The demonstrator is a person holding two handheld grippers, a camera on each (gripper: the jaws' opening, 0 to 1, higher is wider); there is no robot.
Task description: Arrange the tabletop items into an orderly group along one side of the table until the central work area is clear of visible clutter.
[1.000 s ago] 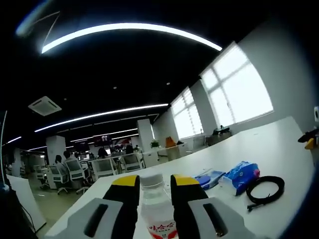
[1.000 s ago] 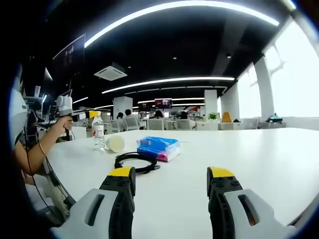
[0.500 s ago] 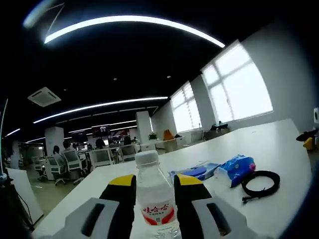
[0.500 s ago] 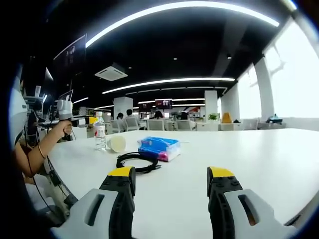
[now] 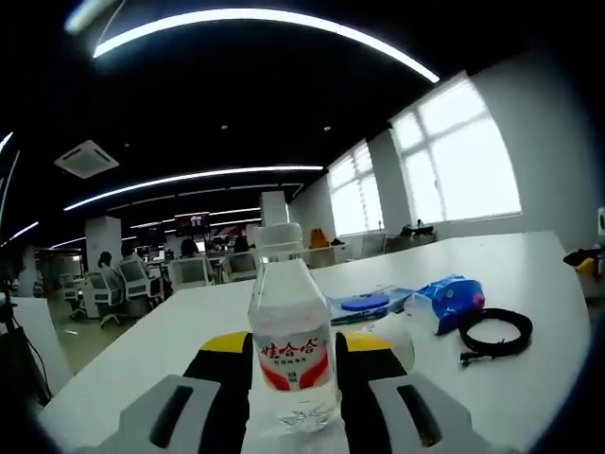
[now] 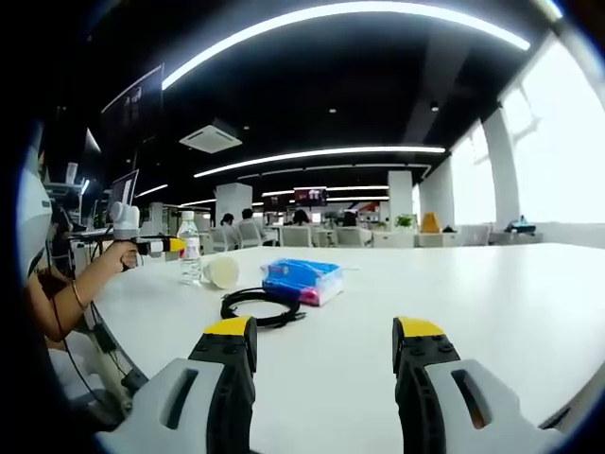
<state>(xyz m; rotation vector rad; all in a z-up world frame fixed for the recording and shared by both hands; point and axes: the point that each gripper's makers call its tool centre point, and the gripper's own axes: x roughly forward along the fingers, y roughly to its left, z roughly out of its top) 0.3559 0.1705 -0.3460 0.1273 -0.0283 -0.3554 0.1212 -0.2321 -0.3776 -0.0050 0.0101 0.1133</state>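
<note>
Left gripper (image 5: pixel 293 355) brackets the water bottle (image 5: pixel 291 345) upright on the table (image 5: pixel 529 274) (grip not discernible); right gripper (image 6: pixel 324 340) open, empty. Next: coiled cable (image 6: pixel 257 307) beside bottle.

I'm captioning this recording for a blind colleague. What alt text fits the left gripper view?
A clear water bottle with a red label stands upright between the left gripper's yellow-tipped jaws on a white table. To its right lie a blue tissue pack and a coiled black cable, with an open-plan office behind.
</note>
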